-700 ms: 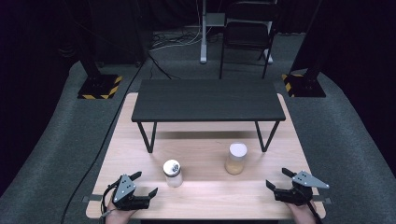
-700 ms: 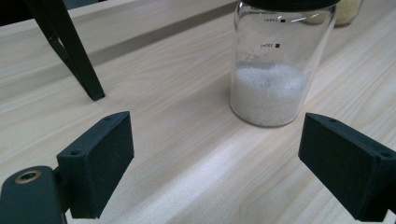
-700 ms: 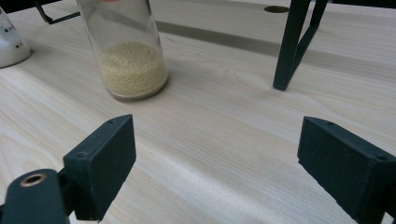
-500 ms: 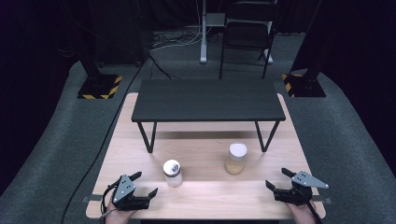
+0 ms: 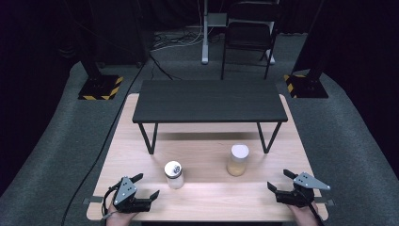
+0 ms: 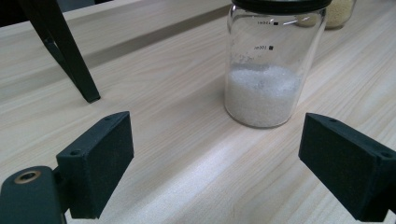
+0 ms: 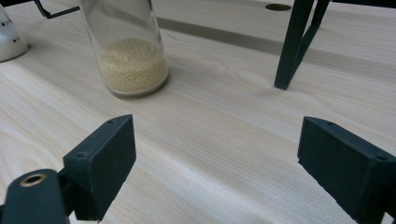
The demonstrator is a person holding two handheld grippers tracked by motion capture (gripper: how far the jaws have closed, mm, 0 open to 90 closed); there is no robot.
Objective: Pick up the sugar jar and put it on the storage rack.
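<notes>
The left gripper (image 5: 145,185) rests low at the near left corner of the light wooden table (image 5: 207,197), its jaws spread wide with nothing between them; in the left gripper view (image 6: 215,154) bare wood shows between the two black pads. Just ahead of it and slightly toward the middle stands a short glass jar (image 5: 173,174) with a dark lid. It is upright on the tabletop, apart from the jaws, and holds a shallow layer of white granules (image 6: 262,95) that fills roughly its lower third, with printed measuring marks on the clear glass above. The right gripper (image 5: 282,181) sits at the near right corner, its jaws also wide apart and holding nothing, as the right gripper view (image 7: 215,154) confirms. Ahead of it and toward the centre stands a taller glass jar (image 5: 237,160) with a white lid, upright, with pale yellow fine grains (image 7: 133,65) in its bottom part and clear glass above. The two jars stand well apart from each other, both in front of a low black bench-like shelf (image 5: 209,100) whose thin black legs (image 7: 294,44) rest on the table behind them.
</notes>
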